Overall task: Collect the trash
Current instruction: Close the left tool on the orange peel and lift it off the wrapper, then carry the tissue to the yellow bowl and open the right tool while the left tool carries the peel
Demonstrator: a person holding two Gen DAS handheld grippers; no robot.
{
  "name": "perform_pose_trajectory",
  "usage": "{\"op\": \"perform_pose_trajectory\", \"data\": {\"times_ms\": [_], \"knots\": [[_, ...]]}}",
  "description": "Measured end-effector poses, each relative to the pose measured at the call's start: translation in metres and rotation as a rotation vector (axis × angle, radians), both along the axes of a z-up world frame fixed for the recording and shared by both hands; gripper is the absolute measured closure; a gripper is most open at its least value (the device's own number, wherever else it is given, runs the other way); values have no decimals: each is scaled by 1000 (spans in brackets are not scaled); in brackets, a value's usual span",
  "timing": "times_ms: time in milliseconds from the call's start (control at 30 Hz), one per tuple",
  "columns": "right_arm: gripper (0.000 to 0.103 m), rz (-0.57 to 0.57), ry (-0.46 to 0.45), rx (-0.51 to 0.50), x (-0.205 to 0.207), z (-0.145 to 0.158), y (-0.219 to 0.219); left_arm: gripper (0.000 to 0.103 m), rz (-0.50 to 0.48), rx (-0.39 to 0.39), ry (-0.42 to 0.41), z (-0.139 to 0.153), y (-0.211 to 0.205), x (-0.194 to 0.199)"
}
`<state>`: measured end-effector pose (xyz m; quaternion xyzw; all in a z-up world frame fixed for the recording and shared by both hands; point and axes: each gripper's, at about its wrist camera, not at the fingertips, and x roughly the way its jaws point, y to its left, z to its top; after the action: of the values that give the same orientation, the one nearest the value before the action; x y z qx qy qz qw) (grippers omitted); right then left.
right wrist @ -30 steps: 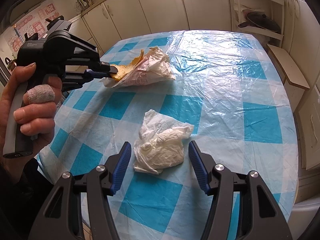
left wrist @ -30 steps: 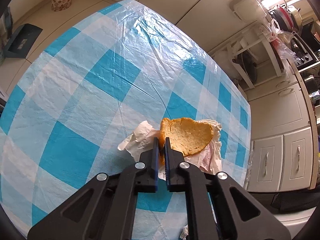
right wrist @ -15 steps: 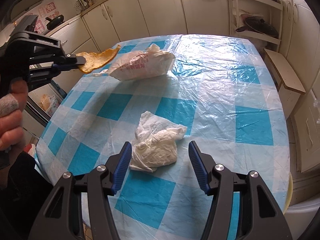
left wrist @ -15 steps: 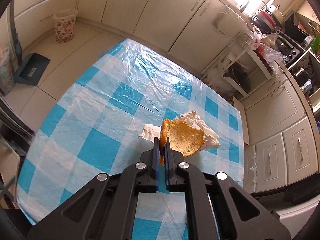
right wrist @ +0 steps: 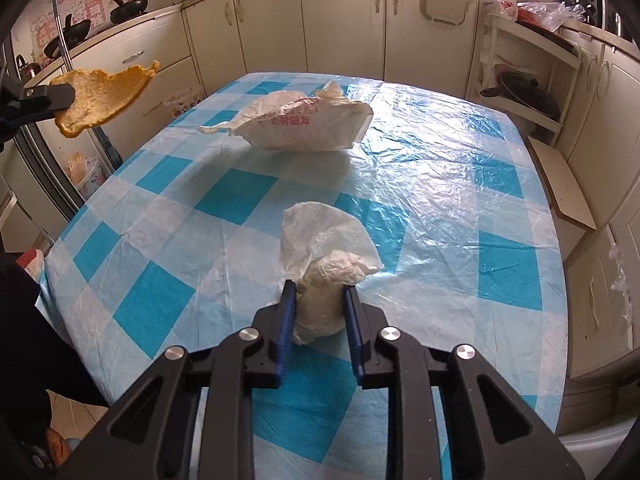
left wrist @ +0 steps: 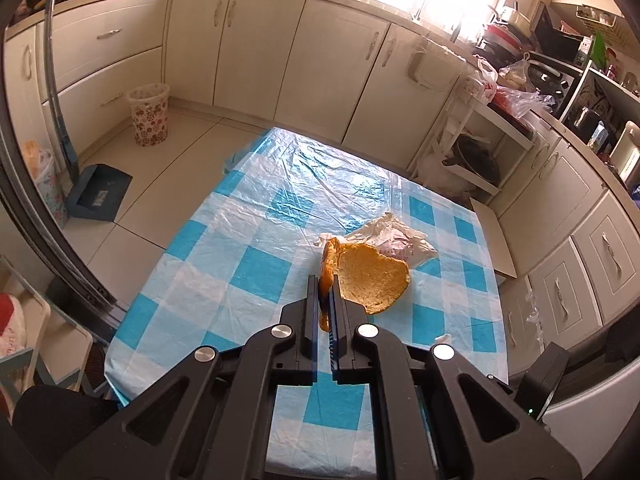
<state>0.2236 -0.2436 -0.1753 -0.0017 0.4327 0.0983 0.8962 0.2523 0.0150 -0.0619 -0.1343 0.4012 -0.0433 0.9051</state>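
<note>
The left gripper (left wrist: pixel 325 300) is pinching an orange peel (left wrist: pixel 370 278) by its edge, its jaws closed tight on it, and is holding it in the air above the table (left wrist: pixel 240 280). The peel's pale inner side is facing the camera. Beyond it, a crumpled white bag (left wrist: pixel 394 240) is lying on the blue-and-white checked cloth. A flowered bin (left wrist: pixel 148 114) is standing on the floor by the cabinets, and a blue dustpan (left wrist: pixel 100 196) is lying nearer the table.
</note>
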Motion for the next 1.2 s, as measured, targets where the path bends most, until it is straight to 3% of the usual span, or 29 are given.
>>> {"op": "perform_pose_trajectory", "data": {"times_ms": [267,567,967,1200], "knots": [[83,-32,-49,143,-21,18,-18,99,-8,22,-20,4,4,-29],[83,-88,-63,211,-35,24,-36,99,-54,68,-56,11,-14,-53],[83,-215,-78,263,-48,30,-78,99,-163,157,-117,21,-69,-73],[83,-346,-74,312,-61,31,-118,99,-235,184,-127,20,-107,-82]]}}
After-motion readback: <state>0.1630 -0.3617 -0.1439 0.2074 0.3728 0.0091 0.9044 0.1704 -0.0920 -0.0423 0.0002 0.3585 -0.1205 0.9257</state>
